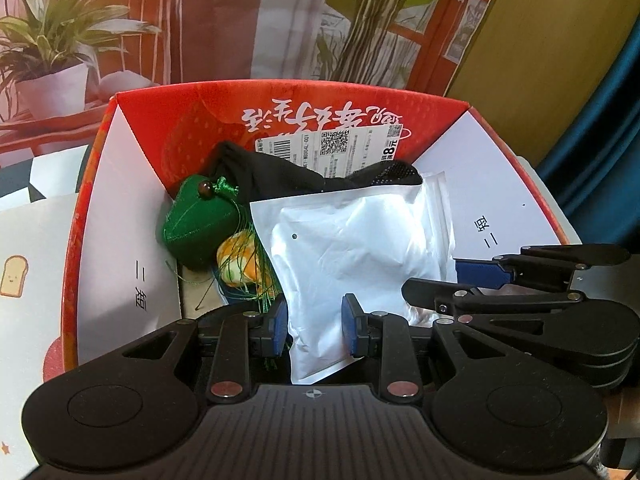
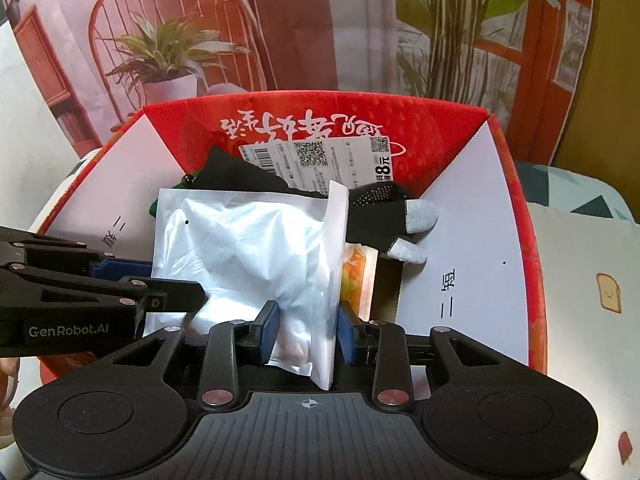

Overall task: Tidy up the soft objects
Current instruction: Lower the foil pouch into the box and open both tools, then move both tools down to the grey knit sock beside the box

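A white soft pouch (image 1: 352, 240) lies over the red cardboard box (image 1: 160, 120), which also shows in the right wrist view (image 2: 508, 184). My left gripper (image 1: 316, 330) is shut on the pouch's near left corner. My right gripper (image 2: 306, 330) is shut on the pouch (image 2: 248, 248) at its near right edge. In the box lie a green stuffed sachet with a tassel (image 1: 196, 224), a black glove with grey fingertips (image 2: 384, 204) and an orange-yellow soft item (image 1: 240, 264), partly hidden under the pouch.
The box's white flaps (image 1: 124, 248) stand open on both sides. A white sheet with a toast drawing (image 1: 16, 276) lies left of the box. A printed backdrop with plants (image 2: 168, 52) hangs behind. A yellow board (image 1: 540, 60) stands at the back right.
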A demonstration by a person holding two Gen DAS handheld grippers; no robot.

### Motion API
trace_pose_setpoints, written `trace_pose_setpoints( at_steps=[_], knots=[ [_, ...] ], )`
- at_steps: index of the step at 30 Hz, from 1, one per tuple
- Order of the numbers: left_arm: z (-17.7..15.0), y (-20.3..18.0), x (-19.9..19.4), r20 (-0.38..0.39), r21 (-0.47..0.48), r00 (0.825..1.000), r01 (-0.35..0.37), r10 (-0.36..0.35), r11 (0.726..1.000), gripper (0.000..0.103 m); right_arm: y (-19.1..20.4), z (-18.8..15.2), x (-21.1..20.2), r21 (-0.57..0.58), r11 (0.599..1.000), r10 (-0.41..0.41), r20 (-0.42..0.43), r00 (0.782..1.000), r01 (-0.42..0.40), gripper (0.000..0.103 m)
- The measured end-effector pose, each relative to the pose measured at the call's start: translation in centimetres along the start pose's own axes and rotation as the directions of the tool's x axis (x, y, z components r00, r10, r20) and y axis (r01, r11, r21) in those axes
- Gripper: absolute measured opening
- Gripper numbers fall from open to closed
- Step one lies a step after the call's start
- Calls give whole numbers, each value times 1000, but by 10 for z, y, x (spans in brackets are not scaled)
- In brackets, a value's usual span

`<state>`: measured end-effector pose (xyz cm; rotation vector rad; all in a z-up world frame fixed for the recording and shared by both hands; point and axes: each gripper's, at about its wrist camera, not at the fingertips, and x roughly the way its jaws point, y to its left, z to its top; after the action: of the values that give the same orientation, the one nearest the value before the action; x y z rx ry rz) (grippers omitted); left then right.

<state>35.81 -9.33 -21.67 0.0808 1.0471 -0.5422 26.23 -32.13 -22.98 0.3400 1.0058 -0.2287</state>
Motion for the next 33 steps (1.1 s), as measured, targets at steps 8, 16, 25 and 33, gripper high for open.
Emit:
trace_pose_setpoints(
  at_steps=[8,16,25,33],
  knots=[
    [-1,-5,-4,2,13,1000,-16,16,1000,33,2,0,0,-4,999,-41,-9,999,41,47],
    [-5,-10,-31,67,46,997,-28,25,999,59,0,-5,-17,15,1000,-26,30,999,26,61],
    [-18,-10,-83,217,32,976,-22,15,999,98,-4,-18,-57,40,995,85,170,982,-93,101],
    [-54,-8,-114,267,12,962,-67,62,998,103,-15,-40,-102,42,988,127,350,928,-151,103]
  ],
)
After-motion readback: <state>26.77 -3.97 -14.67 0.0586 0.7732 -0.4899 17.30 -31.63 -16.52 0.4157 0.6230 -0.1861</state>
